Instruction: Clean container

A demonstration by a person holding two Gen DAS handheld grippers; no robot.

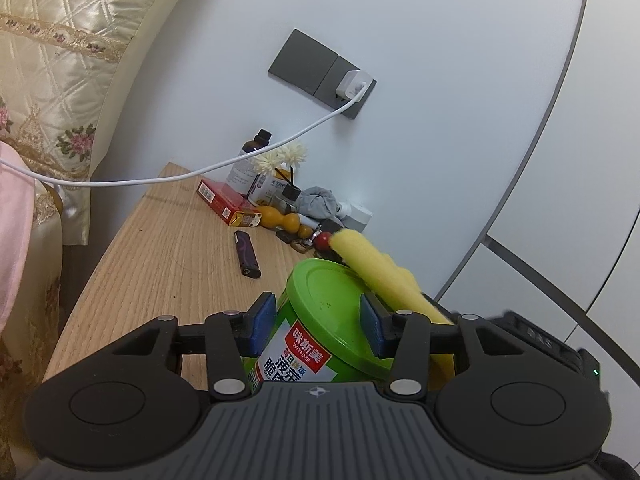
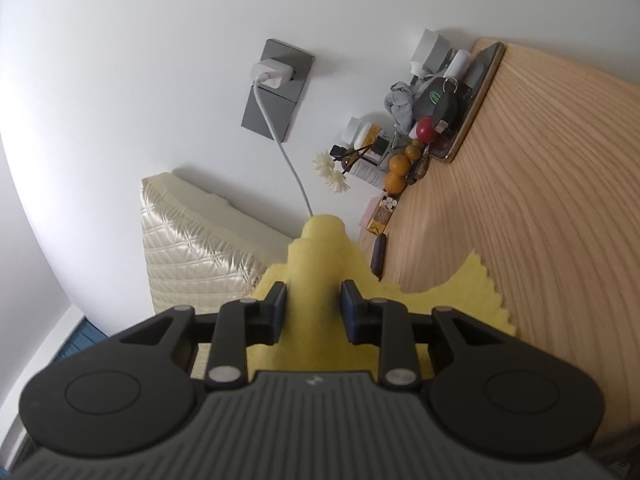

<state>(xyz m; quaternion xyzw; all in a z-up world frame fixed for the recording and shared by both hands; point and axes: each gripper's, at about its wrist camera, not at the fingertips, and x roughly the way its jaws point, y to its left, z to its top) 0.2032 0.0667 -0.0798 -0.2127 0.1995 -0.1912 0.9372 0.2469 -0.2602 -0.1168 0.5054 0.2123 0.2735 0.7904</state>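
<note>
The round green container with a green plastic lid and a red-and-white printed label (image 1: 320, 328) sits tilted between the blue pads of the left gripper (image 1: 318, 322), which is clamped tight on its sides. A rolled yellow cloth (image 1: 376, 268) lies across the far right edge of the lid, reaching forward past the container. In the right wrist view the right gripper (image 2: 313, 306) is closed on that same yellow cloth (image 2: 316, 276), the fabric bunched between its pads and spreading out to both sides behind them.

Below and ahead of the left gripper runs a light wooden tabletop (image 1: 160, 264). Just beyond the container on it lies a dark purple lighter (image 1: 247, 254). Farther ahead, against the wall, stands a cluster of small things: a flat red carton (image 1: 228, 202), an orange gourd-shaped ornament (image 1: 282, 220), a brown glass bottle with a black cap (image 1: 250, 160), cream artificial flowers (image 1: 282, 156) and a crumpled grey cloth (image 1: 320, 202).

Above the cluster a pale wall (image 1: 420, 80) carries a dark grey socket panel (image 1: 316, 70) with a white charger (image 1: 352, 84) plugged in; its white cable (image 1: 180, 176) droops away to the left. At the far left stands a cream quilted headboard with floral trim (image 1: 60, 60).
</note>
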